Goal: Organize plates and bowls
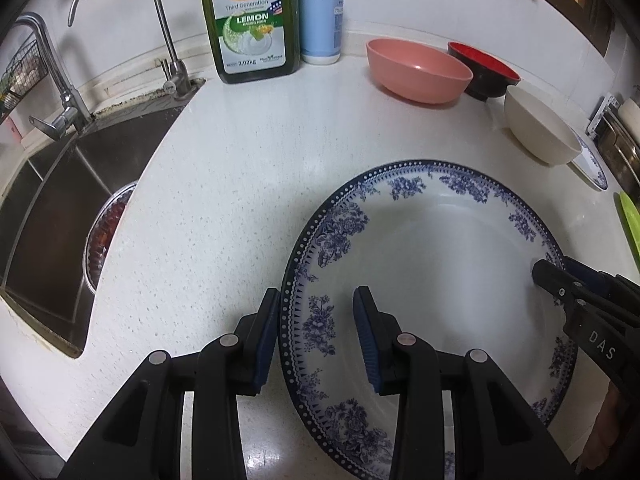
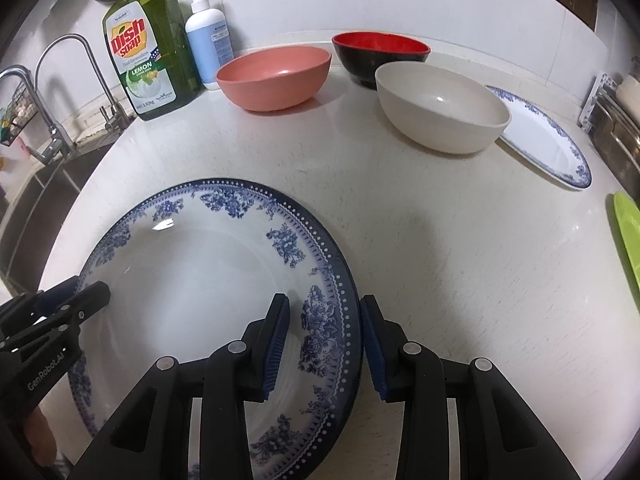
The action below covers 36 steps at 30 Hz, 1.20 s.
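I am straddling the big blue-and-white plate (image 1: 432,280), which is lying on the white counter (image 1: 224,208), with my left gripper (image 1: 316,320) at its left rim and my right gripper (image 2: 325,322) at its right rim, both gaping apart with one finger inside and one outside, not yet clamping.

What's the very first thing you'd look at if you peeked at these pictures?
The big round white plate with blue flowers on the counter, with the left claw and right claw each straddling its rim, open, on opposite sides. Next come three bowls at the back: a pink plastic bowl, a black bowl with a red inside and a cream bowl.
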Available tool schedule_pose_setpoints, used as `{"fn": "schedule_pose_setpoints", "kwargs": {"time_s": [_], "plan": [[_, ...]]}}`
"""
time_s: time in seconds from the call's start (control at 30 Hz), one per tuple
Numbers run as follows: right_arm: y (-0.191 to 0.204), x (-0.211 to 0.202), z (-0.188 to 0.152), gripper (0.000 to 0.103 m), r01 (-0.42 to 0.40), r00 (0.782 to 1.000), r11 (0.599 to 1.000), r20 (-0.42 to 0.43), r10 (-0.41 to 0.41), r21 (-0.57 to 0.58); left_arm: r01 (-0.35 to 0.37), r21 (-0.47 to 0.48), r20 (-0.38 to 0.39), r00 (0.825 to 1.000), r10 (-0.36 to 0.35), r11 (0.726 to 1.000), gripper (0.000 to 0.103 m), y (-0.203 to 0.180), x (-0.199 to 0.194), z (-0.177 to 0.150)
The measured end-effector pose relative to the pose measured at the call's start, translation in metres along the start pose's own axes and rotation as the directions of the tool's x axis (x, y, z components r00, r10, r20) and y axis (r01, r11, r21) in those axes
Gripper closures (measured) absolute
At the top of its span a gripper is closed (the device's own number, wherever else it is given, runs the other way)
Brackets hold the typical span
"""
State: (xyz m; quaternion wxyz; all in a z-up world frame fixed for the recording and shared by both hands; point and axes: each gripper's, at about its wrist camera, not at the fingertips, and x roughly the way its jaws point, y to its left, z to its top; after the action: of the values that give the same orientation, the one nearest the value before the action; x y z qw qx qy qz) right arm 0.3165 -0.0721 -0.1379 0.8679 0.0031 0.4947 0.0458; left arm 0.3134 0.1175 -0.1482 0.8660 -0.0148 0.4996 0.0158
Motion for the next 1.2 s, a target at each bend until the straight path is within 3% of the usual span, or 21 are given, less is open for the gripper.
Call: {"fn": "schedule_pose_setpoints", "kwargs": {"time_s": [0.33,0.47,0.57,0.7,0.87,1.2], "plan": [[0.001,0.001,-0.001,0.064,-0.009,1.000,1.000,-0.002,0.009,-0.016,-0.023,0.008,0.008,1.000,0.023,1.000,0.063,-0.001,-0.002,-0.002],[0.001,0.000,-0.001,0.062,-0.004,1.000,1.000,0.001,0.004,-0.019,-0.059,0.006,0.044,0.997,0.058,0.998,0.044,0.001,-0.012,0.000],[0.000,-0.009,-0.001,0.048,0.002,1.000,1.000,0.025,-0.002,-0.013,-0.078,0.010,0.081,0.994,0.077,0.997,0.037,0.000,-0.024,0.004],[0.000,-0.026,0.001,0.044,0.005,0.998,1.000,0.064,-0.004,-0.014,-0.077,0.004,0.101,0.992,0.076,0.997,0.028,0.000,-0.039,0.011],[-0.007,-0.049,0.002,0.036,0.013,0.995,1.000,0.103,-0.015,0.021,-0.045,0.032,0.143,0.989,0.040,0.999,0.017,-0.009,-0.056,0.017],[-0.046,-0.093,-0.012,0.031,0.084,0.981,0.986,0.163,-0.107,0.143,0.065,0.173,0.199,0.975,-0.100,0.983,0.012,-0.062,-0.080,0.026]]}}
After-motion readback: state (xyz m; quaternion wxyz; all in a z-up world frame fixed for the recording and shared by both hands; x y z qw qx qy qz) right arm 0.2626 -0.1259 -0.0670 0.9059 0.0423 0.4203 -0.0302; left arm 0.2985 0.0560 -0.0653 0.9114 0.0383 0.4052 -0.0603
